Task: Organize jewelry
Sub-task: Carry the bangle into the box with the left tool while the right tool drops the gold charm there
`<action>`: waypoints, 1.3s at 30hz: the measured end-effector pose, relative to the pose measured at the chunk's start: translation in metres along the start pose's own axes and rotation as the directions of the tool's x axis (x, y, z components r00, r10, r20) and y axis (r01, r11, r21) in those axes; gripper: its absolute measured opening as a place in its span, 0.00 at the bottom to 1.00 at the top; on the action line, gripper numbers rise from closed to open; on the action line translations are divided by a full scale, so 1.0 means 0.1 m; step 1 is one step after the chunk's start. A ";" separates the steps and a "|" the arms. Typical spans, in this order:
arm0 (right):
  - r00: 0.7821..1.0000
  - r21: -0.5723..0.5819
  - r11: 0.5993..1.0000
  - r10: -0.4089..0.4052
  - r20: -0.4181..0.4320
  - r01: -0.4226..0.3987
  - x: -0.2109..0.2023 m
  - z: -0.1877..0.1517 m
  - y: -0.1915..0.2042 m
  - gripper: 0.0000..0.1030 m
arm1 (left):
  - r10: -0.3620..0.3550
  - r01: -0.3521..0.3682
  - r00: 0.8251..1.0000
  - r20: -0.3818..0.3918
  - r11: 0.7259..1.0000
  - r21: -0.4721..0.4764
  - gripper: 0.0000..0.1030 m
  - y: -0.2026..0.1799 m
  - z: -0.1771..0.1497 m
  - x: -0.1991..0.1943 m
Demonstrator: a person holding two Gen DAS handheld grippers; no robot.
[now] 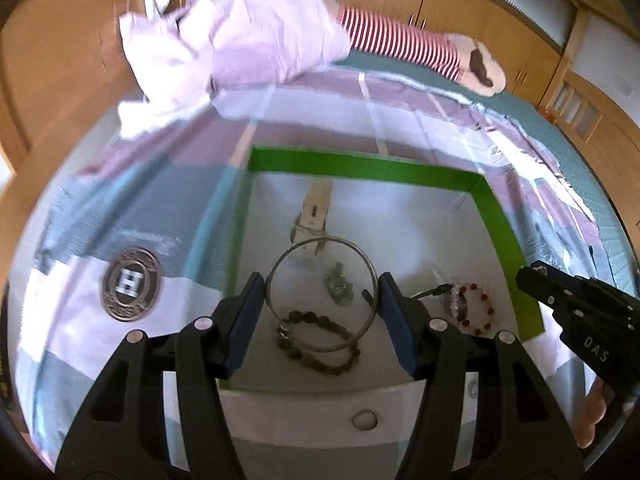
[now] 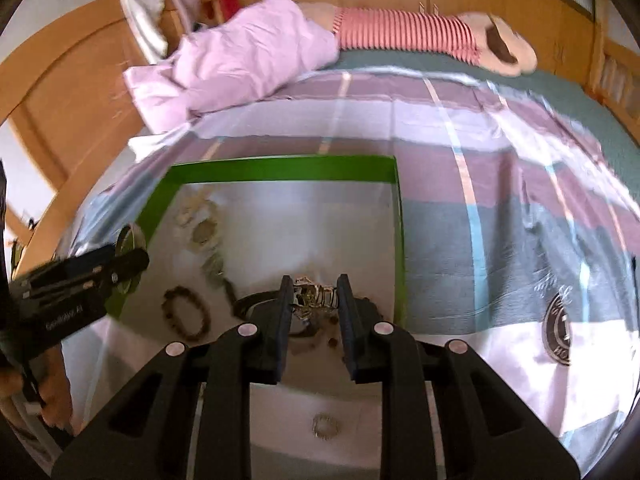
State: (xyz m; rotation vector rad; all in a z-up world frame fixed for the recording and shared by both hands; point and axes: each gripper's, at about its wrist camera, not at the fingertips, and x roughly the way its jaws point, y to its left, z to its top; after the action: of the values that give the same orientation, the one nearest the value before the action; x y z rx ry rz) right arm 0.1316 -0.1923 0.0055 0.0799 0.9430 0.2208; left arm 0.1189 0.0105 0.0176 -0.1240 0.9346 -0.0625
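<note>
A green-rimmed white box [image 1: 360, 164] lies on the bed and holds jewelry. In the left wrist view my left gripper [image 1: 322, 300] is shut on a thin silver bangle [image 1: 276, 276], held over a dark bead bracelet [image 1: 320, 344] and a green pendant [image 1: 340, 286]. A red-bead bracelet [image 1: 476, 306] lies at the box's right. In the right wrist view my right gripper [image 2: 314, 304] is open above a gold and silver jewelry cluster [image 2: 316, 296] in the box [image 2: 280, 168]. A small ring [image 2: 325, 426] lies on the sheet under it.
A round metal buckle marked H [image 1: 130, 286] lies on the plaid sheet left of the box. A ring [image 1: 365, 420] lies near the front edge. A pink quilt [image 1: 240, 40] and a striped plush toy [image 1: 404, 42] lie at the bed's far side.
</note>
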 end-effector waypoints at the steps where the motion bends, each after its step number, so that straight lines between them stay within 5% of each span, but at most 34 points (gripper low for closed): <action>1: 1.000 0.001 1.000 -0.012 -0.002 0.012 0.06 0.02 -0.01 0.22 | 0.009 -0.009 1.000 -0.006 1.000 0.003 0.57 0.00 0.02 0.07; 5: 0.999 -0.009 1.000 -0.030 0.012 0.030 0.21 0.07 -0.01 0.23 | 0.061 -0.060 0.998 -0.015 0.998 0.034 0.57 -0.01 0.08 0.23; 7: 0.999 -0.001 1.000 -0.030 0.032 0.030 0.20 0.07 -0.03 0.50 | 0.066 -0.066 0.998 0.001 0.998 0.017 0.66 0.02 0.10 0.25; 9: 0.998 0.029 0.999 -0.020 0.055 0.018 0.11 0.07 -0.07 0.61 | 0.078 -0.078 0.997 0.026 0.997 0.016 0.74 0.02 0.09 0.20; 13: 0.998 0.041 0.998 0.038 0.042 -0.040 -0.21 0.05 -0.09 0.61 | 0.037 -0.039 0.999 0.028 0.997 0.063 0.74 -0.05 0.07 0.00; 18: 0.997 -0.032 0.997 0.070 -0.030 -0.071 -0.55 -0.30 -0.02 0.61 | -0.148 0.154 0.987 -0.059 0.982 0.110 0.73 -0.17 -0.19 -0.37; 22: 0.983 -0.140 0.990 -0.022 -0.182 -0.004 -0.24 -0.66 0.10 0.59 | -0.022 0.038 0.995 -0.099 0.987 0.157 0.59 -0.31 -0.53 -0.39; 25: 0.963 -0.175 0.985 -0.036 -0.265 -0.011 0.03 -0.81 0.15 0.52 | 0.008 0.028 0.976 -0.219 0.986 0.162 0.57 -0.33 -0.74 -0.13; 30: 0.962 -0.237 0.971 -0.079 -0.262 0.015 0.26 -0.91 0.24 0.52 | 0.052 -0.019 0.954 -0.296 0.993 0.113 0.57 -0.20 -0.79 0.16; 36: 0.922 -0.243 0.956 0.059 -0.383 -0.162 0.24 -1.02 0.38 0.51 | 0.039 -0.030 0.946 -0.322 0.999 0.035 0.61 0.01 -0.78 0.25; 39: 0.940 -0.253 0.956 0.057 -0.335 -0.148 0.09 -0.98 0.37 0.52 | 0.023 -0.017 0.948 -0.318 1.000 0.020 0.61 0.05 -0.76 0.28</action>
State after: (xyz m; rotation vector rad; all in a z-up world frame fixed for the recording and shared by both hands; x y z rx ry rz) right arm 0.0512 -0.1570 -0.0529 -0.1698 1.2291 0.4726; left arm 0.0741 0.0063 -0.0500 -0.0897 1.2583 -0.0729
